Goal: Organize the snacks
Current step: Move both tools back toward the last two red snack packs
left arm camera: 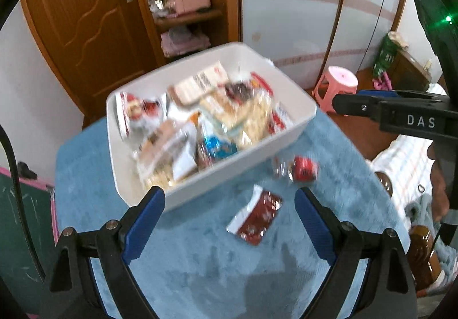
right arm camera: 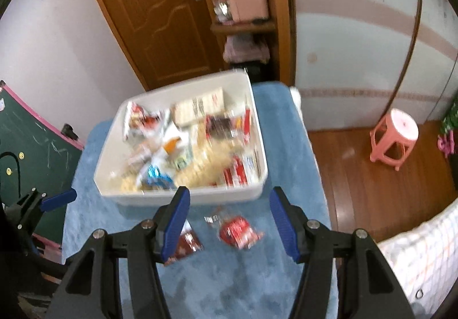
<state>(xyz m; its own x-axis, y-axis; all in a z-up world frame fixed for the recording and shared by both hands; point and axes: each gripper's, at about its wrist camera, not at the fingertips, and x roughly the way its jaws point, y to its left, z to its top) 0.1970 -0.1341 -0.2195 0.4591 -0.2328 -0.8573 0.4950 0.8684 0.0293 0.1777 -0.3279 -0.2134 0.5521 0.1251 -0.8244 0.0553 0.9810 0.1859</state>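
Most snacks already lie heaped in the white rectangular plastic bin (right arm camera: pixel 259 144) at the far end of the blue fleece-covered worktop (right arm camera: pixel 229 276). Two remain outside, near its front wall: a dark red flat sachet (left arm camera: pixel 256 214) and a bright red crinkled wrapper (right arm camera: pixel 239 231). Left claw (left arm camera: pixel 229 206) and right claw (right arm camera: pixel 229 219) both gape wide, holding nothing.

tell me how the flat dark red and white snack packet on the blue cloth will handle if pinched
The flat dark red and white snack packet probably flexes and crinkles, since it looks like thin film. Lying flat on the fuzzy blue cloth, it offers little edge. It seems light, likely sliding if nudged.
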